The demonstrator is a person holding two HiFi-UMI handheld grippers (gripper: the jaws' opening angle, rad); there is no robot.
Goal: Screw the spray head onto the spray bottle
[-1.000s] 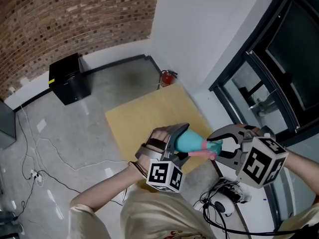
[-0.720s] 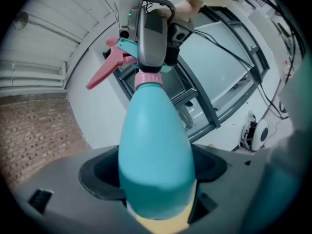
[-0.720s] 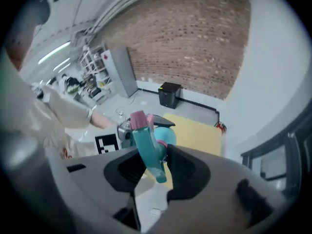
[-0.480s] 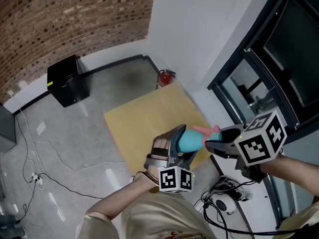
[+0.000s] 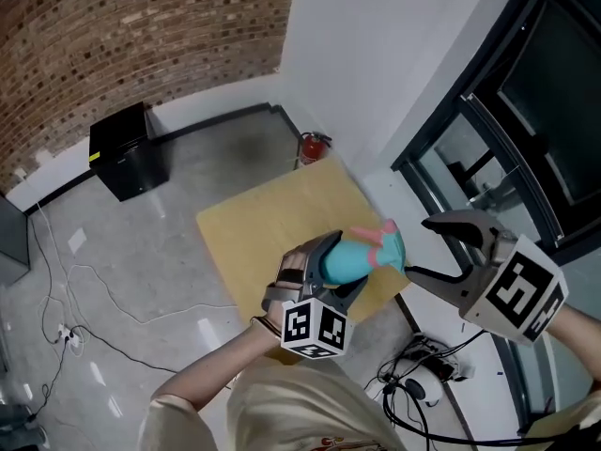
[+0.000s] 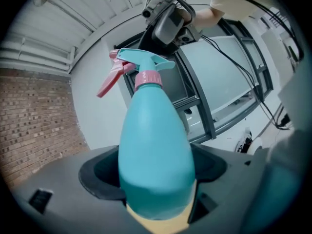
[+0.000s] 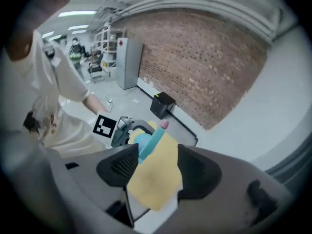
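A teal spray bottle lies nearly level in my left gripper, which is shut on its body. Its teal spray head with a pink trigger sits on the neck, pointing right. In the left gripper view the bottle rises from between the jaws, with a pink collar under the spray head. My right gripper hangs just right of the spray head; its jaws have just been opening and stand wide with nothing between them. The right gripper view looks past its open jaws to the bottle.
A yellow table lies below the grippers. A black box stands by the brick wall, a red fire extinguisher in the corner. Cables trail on the floor. A dark-framed glass door is at right.
My right gripper let go of the spray head, opened wide and drew back to the right. The bottle turned a little in the left gripper.
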